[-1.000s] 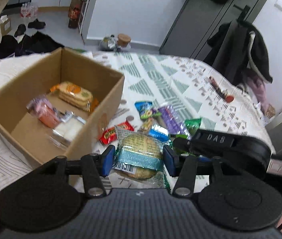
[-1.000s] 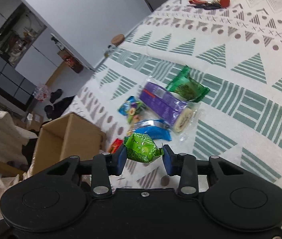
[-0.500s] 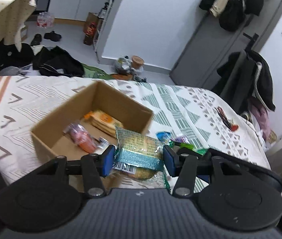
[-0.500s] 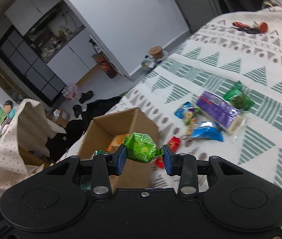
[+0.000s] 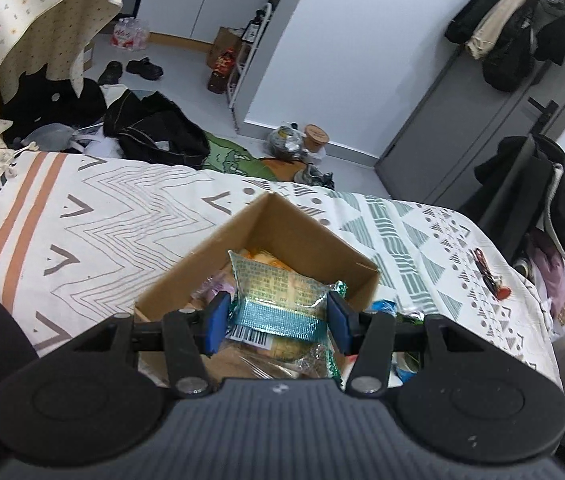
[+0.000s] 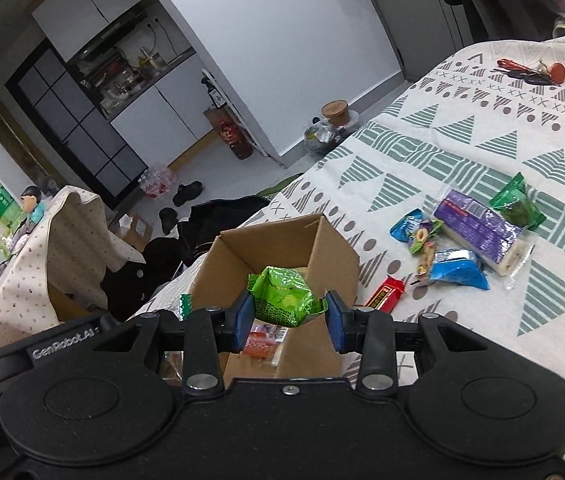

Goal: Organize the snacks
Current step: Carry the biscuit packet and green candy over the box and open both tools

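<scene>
Two claws w/ snacks over box (image 5: 314,236): left claw (image 5: 278,322) grips teal pkt (image 5: 278,296), right claw (image 6: 288,318) green pkt (image 6: 284,296); patterned bedspread (image 6: 462,132), cluttered floor.

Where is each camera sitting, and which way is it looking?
Left wrist: on the left claw, looking forward over its cookie packet with a teal band at the brown cardboard box; a dark sleeve at the left edge.
Right wrist: on the right claw, looking over its bright green wrapped snack at the box, with loose snacks to its right.
Shared: the box, the patterned cloth, the red-handled keys.
</scene>
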Demonstrator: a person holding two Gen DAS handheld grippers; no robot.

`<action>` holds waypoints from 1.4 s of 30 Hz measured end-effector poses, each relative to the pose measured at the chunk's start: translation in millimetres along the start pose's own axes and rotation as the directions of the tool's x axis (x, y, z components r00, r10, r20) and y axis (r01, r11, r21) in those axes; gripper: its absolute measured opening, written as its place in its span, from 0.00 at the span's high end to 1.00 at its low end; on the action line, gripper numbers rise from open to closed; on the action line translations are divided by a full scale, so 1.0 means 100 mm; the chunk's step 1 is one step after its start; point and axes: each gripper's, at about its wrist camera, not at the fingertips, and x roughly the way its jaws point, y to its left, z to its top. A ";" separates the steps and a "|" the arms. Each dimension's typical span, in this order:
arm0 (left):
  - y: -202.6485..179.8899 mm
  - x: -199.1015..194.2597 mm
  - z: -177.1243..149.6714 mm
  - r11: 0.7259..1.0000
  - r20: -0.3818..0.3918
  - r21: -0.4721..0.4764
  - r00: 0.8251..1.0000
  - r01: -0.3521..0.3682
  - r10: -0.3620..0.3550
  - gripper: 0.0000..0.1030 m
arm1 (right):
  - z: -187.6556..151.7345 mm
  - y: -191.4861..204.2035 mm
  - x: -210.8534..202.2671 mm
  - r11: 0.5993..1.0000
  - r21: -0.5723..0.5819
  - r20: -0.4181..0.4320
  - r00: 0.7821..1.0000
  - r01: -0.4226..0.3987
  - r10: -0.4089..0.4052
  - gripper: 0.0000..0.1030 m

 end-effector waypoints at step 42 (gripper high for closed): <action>0.40 0.14 0.28 0.997 -0.095 -0.063 0.995 -0.038 0.032 0.33 | 0.03 0.30 0.36 0.998 -0.053 -0.016 0.999 -0.036 0.036 0.51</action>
